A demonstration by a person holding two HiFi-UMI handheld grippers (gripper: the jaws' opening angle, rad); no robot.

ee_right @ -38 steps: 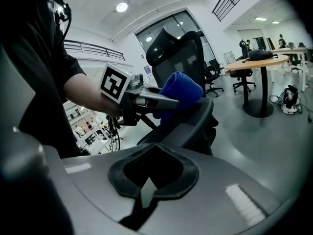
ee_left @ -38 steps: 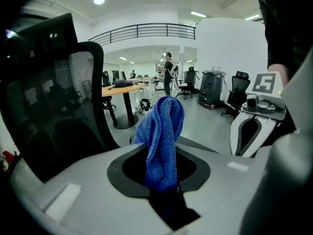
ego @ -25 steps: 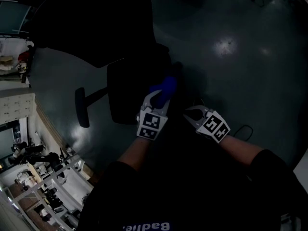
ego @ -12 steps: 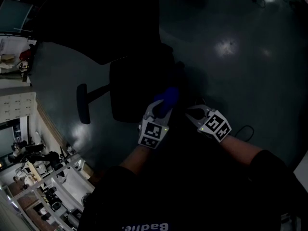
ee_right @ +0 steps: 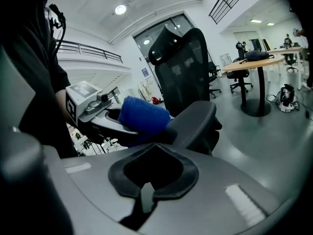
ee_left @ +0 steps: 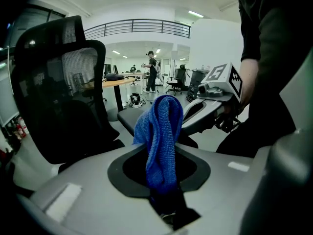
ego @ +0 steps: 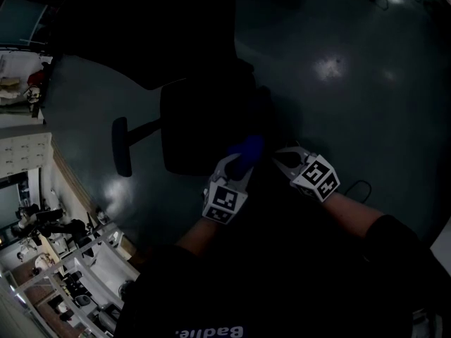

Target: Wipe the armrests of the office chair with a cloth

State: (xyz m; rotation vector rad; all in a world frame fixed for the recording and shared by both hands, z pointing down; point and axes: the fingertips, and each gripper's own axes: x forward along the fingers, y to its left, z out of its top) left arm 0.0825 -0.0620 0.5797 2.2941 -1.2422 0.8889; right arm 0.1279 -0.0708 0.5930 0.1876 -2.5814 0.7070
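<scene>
Left gripper view showed the left tool [ee_left: 166, 202] clamped on a blue knitted cloth [ee_left: 164, 136]; it seemed light and floppy, probably best pinched bunched. Meanwhile the right tool [ee_right: 146, 199] sat closed, empty.

The right gripper [ee_right: 145, 202] has its jaws together, with nothing between them; ahead, the left gripper [ee_right: 128, 126] holds a blue cloth [ee_right: 144, 116] against the grey armrest [ee_right: 195, 119] of the office chair [ee_right: 183, 65].
</scene>
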